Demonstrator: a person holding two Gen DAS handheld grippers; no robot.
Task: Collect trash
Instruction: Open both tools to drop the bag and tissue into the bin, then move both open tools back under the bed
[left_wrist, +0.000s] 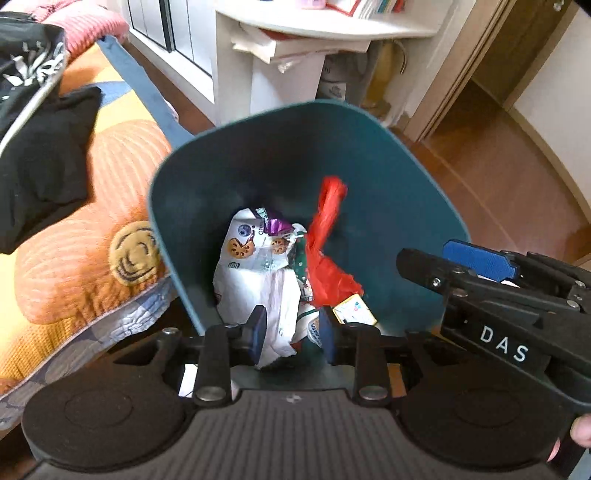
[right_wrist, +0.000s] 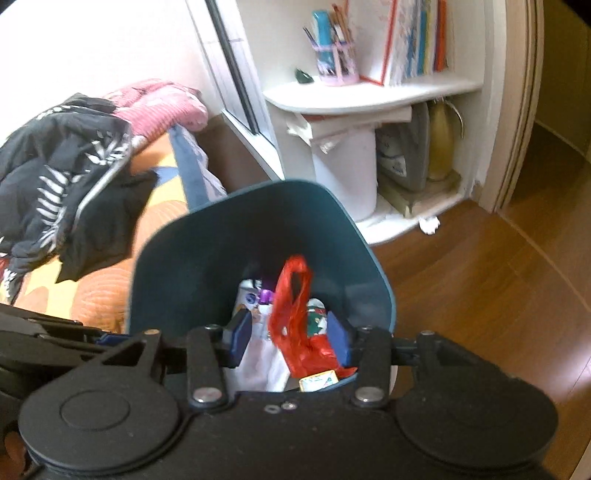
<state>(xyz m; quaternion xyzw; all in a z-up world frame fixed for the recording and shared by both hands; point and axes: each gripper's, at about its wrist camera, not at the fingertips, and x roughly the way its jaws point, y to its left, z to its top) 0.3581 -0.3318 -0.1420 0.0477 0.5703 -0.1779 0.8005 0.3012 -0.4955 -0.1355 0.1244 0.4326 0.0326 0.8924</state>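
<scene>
both grippers point down into a dark teal bin (left_wrist: 388, 192) that stands on the wooden floor (right_wrist: 480, 280) beside a bed (left_wrist: 74, 236).

left gripper (left_wrist: 291, 334): jaws parted, blue pads apart, nothing pressed between them. a white plastic bag (left_wrist: 266, 291) lies below the gap, inside the bin.

right gripper (right_wrist: 290, 338): jaws parted, no pad contact with any item. a red plastic bag (right_wrist: 291, 314) shows between the pads, loose in the bin, with one handle loop standing upward. in the left wrist view the right gripper enters from the right edge, over the bin rim.

bin contents, near to far: a small yellow-edged carton (left_wrist: 354, 308) at the near wall, the red plastic bag, the white plastic bag, then a printed snack wrapper (left_wrist: 251, 240) with a purple foil piece at the far end.

beyond the bin: dark clothing (left_wrist: 40, 158) lies on the orange bed cover, and a white shelf unit (right_wrist: 369, 96) carries books and a pen cup.
</scene>
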